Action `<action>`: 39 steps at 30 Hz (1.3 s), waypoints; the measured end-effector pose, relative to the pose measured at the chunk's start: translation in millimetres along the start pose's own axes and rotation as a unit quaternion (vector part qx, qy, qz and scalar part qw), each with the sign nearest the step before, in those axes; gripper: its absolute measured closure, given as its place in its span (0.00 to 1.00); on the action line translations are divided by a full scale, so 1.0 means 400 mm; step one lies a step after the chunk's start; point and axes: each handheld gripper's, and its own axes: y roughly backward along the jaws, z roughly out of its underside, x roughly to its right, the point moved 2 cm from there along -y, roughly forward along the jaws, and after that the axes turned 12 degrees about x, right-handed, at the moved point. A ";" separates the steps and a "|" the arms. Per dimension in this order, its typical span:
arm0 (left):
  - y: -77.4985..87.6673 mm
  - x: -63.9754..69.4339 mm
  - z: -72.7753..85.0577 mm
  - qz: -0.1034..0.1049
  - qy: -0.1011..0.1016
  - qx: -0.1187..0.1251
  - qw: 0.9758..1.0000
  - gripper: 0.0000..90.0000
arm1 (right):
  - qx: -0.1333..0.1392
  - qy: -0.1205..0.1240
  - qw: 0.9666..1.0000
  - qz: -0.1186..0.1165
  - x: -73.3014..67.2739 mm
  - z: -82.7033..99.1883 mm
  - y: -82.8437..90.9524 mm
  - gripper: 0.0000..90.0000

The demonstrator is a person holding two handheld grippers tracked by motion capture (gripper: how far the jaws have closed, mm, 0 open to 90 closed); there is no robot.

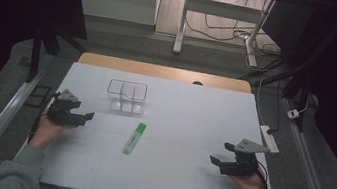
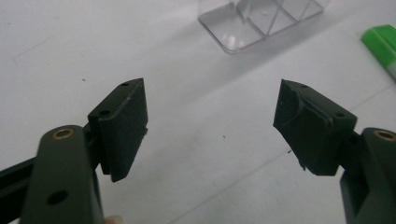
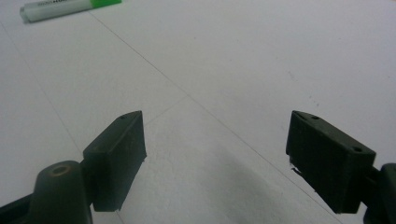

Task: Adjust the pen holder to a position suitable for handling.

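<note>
Green highlighter (image 1: 134,138): one, lying flat on the white table sheet (image 1: 169,175), near the middle of the table and a little left of centre. Green cap end points away from the person, toward the clear box; pale barrel end points back toward the near edge. Held by nothing, touched by nothing. In the left gripper view its green cap (image 2: 384,44) shows at the upper right edge; in the right gripper view the barrel (image 3: 65,8) lies at the upper left corner, well ahead of the jaws.

Clear plastic box (image 1: 126,96): one, divided inside into compartments, standing upright just beyond the highlighter's cap end, apart from it. Compartments look empty. In the left gripper view its near corner (image 2: 259,21) shows at the top.

Left gripper (image 1: 83,116): held in the person's left hand (image 1: 46,129), at the left of the sheet, level with the highlighter's far end and well apart from it. Jaws stand wide apart with only bare sheet between them; pads (image 2: 125,123) press on nothing.

Right gripper (image 1: 221,153): held in the person's right hand (image 1: 252,183), at the right of the sheet, well apart from the highlighter. Jaws spread wide, pads (image 3: 119,154) over bare sheet, holding nothing.

Wooden table edge (image 1: 165,71): showing beyond the sheet's far side.
</note>
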 end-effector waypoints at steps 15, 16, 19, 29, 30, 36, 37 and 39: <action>-0.057 -0.029 -0.039 -0.029 0.002 0.020 0.999 0.53 | -0.010 0.000 1.000 0.004 0.000 0.005 -0.006 0.22; -0.059 -0.029 -0.040 -0.028 0.002 0.020 0.999 0.56 | -0.011 0.002 1.000 0.006 0.000 0.005 -0.006 0.22; -0.069 -0.028 -0.045 -0.021 0.005 0.026 0.999 0.67 | -0.010 0.000 1.000 0.005 -0.001 0.004 -0.009 0.22; -0.123 -0.020 -0.067 0.000 0.010 0.034 0.999 0.99 | -0.012 0.003 1.000 0.008 -0.001 0.004 -0.009 0.22; -0.126 -0.020 -0.070 0.002 0.009 0.034 0.999 0.99 | -0.013 0.002 1.000 0.009 -0.001 0.004 -0.008 0.22; -0.155 -0.010 -0.077 0.014 0.018 0.030 0.999 0.99 | -0.016 0.000 1.000 0.012 0.000 0.008 -0.007 0.22; -0.159 -0.007 -0.079 0.015 0.018 0.030 0.999 0.99 | -0.017 0.000 1.000 0.013 0.000 0.008 -0.007 0.22; -0.166 -0.001 -0.082 0.020 0.018 0.032 0.999 0.99 | -0.018 0.000 1.000 0.015 0.001 0.008 -0.007 0.22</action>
